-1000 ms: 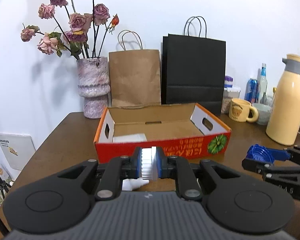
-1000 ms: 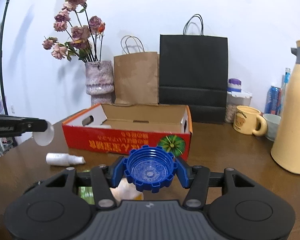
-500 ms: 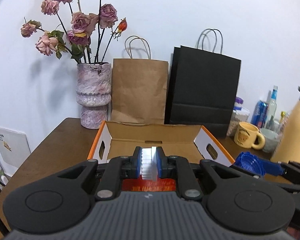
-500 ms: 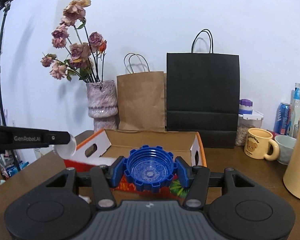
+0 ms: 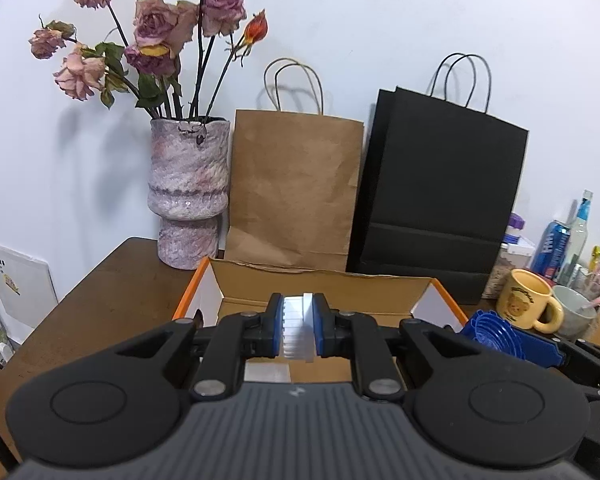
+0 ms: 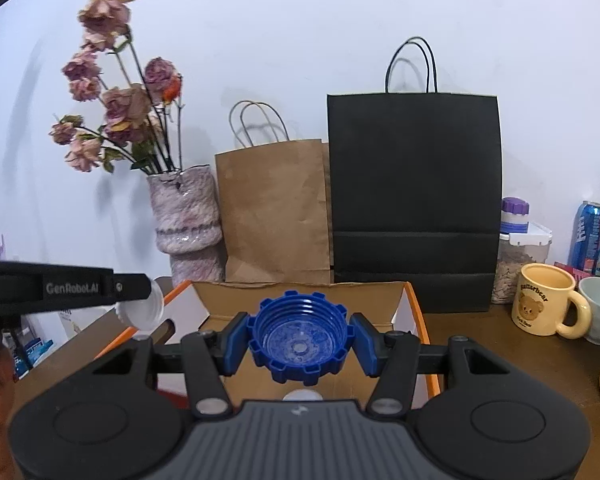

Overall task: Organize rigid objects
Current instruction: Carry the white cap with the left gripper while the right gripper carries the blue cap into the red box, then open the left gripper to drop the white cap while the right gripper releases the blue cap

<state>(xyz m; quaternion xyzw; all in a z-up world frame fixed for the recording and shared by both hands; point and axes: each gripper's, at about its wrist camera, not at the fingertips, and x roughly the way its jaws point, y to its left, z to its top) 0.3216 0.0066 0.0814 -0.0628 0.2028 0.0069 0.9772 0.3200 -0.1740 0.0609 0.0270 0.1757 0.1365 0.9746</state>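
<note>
Fingers (image 5: 278, 330) of the left gripper (image 5: 299, 330) are closed on a small white ribbed cap (image 5: 299, 330), pinched across its flat faces so only its edge shows, and it hangs above the left part of the open cardboard box (image 5: 320, 280). In the right wrist view the same white cap (image 6: 144, 312) sticks out past the tip of the left tool. It looks light, stiff and smooth, so it could twist or slip in so narrow a pinch; a hold across its ribbed rim would seem steadier. Further right, the right gripper (image 6: 298, 344) clamps a blue notched cap (image 6: 298, 344) by opposite sides of its toothed rim, open side toward the camera, over the box's middle. This one is also rigid plastic and probably light; the notches give the pads something to bite on. Another white piece (image 6: 302, 395) lies on the box floor beneath it. Behind the box on the surface (image 5: 112, 288) stand a vase (image 5: 188, 192) and two paper bags; a yellow mug (image 6: 544, 304) sits to the right.
</note>
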